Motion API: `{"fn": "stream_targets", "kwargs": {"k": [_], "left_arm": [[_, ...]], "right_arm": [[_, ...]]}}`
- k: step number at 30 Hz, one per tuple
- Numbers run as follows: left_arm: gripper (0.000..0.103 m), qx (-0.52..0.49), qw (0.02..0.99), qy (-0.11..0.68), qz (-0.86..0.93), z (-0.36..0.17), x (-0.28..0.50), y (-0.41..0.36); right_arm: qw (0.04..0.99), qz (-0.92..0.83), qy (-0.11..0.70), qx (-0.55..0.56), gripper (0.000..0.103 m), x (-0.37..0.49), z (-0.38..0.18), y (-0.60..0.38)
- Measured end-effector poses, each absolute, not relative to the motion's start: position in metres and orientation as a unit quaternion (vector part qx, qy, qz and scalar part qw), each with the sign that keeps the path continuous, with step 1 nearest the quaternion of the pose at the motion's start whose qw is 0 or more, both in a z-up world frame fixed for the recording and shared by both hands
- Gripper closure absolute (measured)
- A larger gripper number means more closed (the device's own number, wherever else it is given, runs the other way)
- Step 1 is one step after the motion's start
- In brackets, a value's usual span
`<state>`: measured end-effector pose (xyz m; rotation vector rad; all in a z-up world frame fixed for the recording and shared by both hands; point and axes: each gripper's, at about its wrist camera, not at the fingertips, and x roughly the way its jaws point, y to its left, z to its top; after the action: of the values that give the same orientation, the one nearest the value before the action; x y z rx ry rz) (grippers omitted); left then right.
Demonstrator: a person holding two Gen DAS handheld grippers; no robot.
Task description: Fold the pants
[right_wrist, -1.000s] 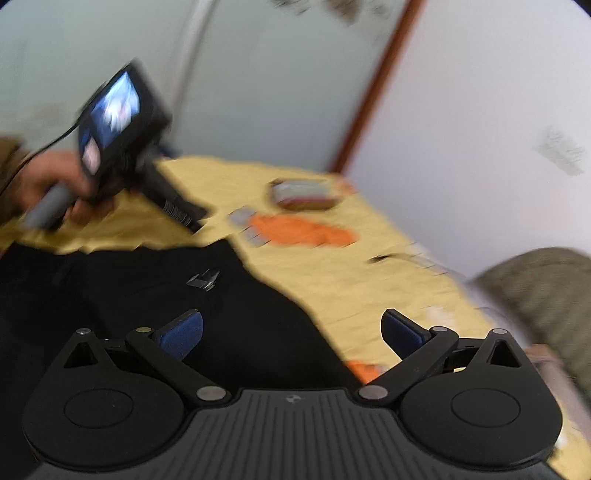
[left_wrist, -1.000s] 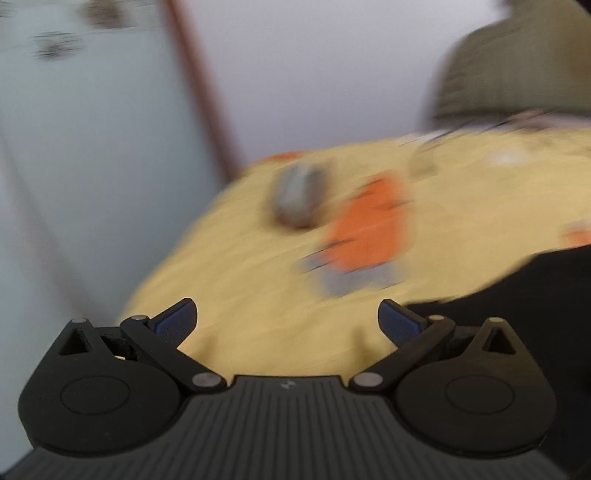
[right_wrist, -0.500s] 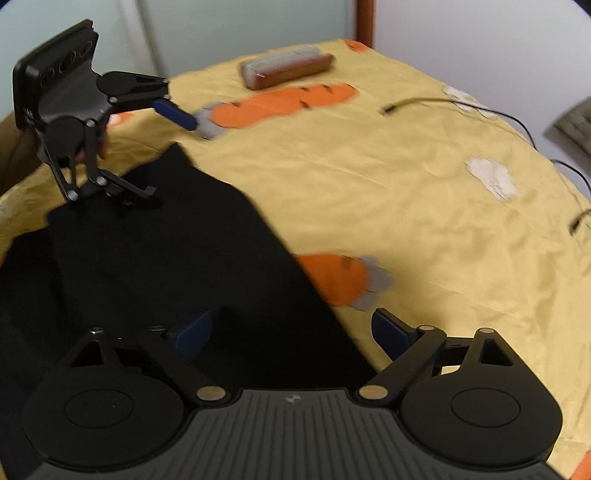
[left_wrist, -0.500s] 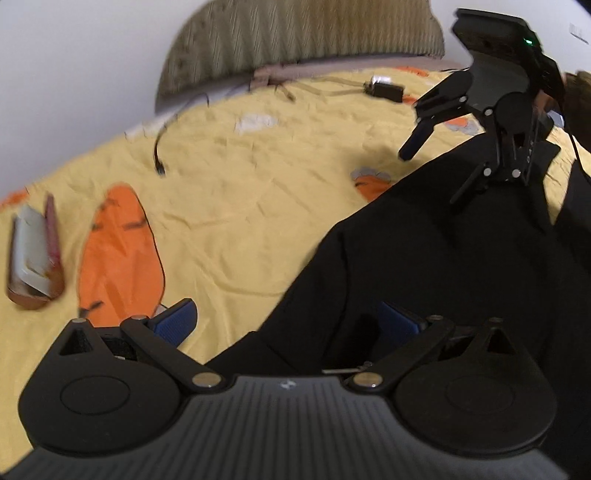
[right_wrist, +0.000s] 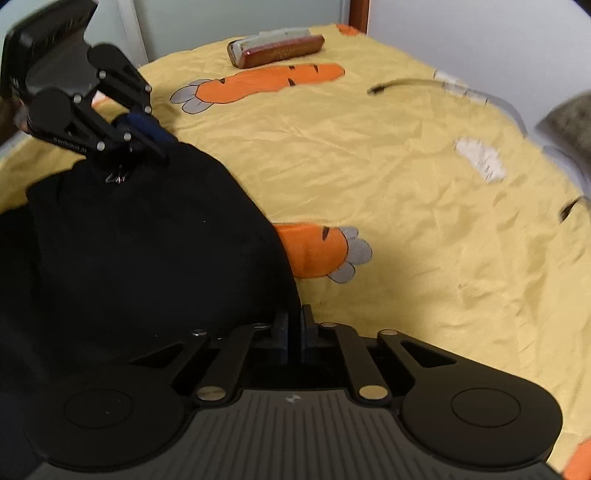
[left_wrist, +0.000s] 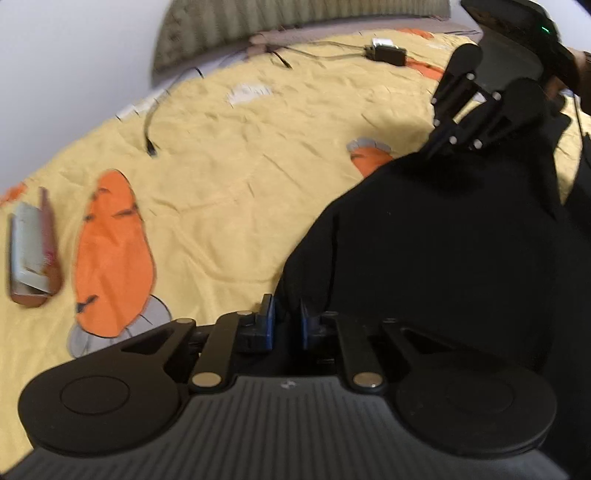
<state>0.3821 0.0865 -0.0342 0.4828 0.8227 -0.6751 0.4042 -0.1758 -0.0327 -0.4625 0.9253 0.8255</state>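
Black pants [left_wrist: 443,258] [right_wrist: 147,258] lie on a yellow bedsheet [left_wrist: 258,184] [right_wrist: 406,184] printed with orange carrots. My left gripper [left_wrist: 286,314] sits at the near edge of the pants, its jaws closing with black cloth pinched between the blue pads. In the right wrist view it [right_wrist: 162,151] bites the far corner of the cloth. My right gripper [right_wrist: 294,321] is at the other end of that edge, its jaws closing with the hem between the pads. The left wrist view shows it [left_wrist: 434,146] pressed down on the far corner.
A reddish-brown case [left_wrist: 31,251] [right_wrist: 277,50] lies near the bed's edge. A loose cable [left_wrist: 149,136] [right_wrist: 399,84] and a black charger [left_wrist: 386,53] lie toward an olive cushion [left_wrist: 277,26] by the wall. A hand [left_wrist: 580,70] holds the right gripper.
Both grippers swung down onto the pants' edge. Their jaws, wide open before, have closed on the black cloth.
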Motion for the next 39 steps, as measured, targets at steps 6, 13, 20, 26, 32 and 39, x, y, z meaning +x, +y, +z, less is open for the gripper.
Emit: {"fn": "stream_targets", "kwargs": {"k": [6, 13, 20, 26, 32, 39], "left_arm": [[0.090, 0.204, 0.880, 0.343, -0.257, -0.010, 0.377, 0.096], [0.090, 0.195, 0.917, 0.274, -0.213, 0.032, 0.347, 0.107], [0.090, 0.233, 0.919, 0.239, -0.212, 0.044, 0.278, 0.103], [0.091, 0.246, 0.917, 0.222, -0.222, 0.037, 0.209, 0.103], [0.091, 0.245, 0.913, 0.230, -0.233, 0.022, 0.145, 0.112], [0.091, 0.249, 0.902, 0.264, -0.235, -0.008, 0.095, 0.123]], "right_arm": [[0.841, 0.312, 0.339, -0.285, 0.100, 0.384, -0.010, -0.160], [0.892, 0.237, 0.211, -0.321, 0.101, 0.343, 0.026, -0.142], [0.887, 0.220, 0.172, -0.368, 0.100, 0.264, 0.031, -0.135], [0.884, 0.215, 0.162, -0.382, 0.101, 0.196, 0.021, -0.134], [0.880, 0.223, 0.165, -0.385, 0.100, 0.129, 0.006, -0.125], [0.861, 0.262, 0.190, -0.393, 0.101, 0.069, -0.024, -0.109]]}}
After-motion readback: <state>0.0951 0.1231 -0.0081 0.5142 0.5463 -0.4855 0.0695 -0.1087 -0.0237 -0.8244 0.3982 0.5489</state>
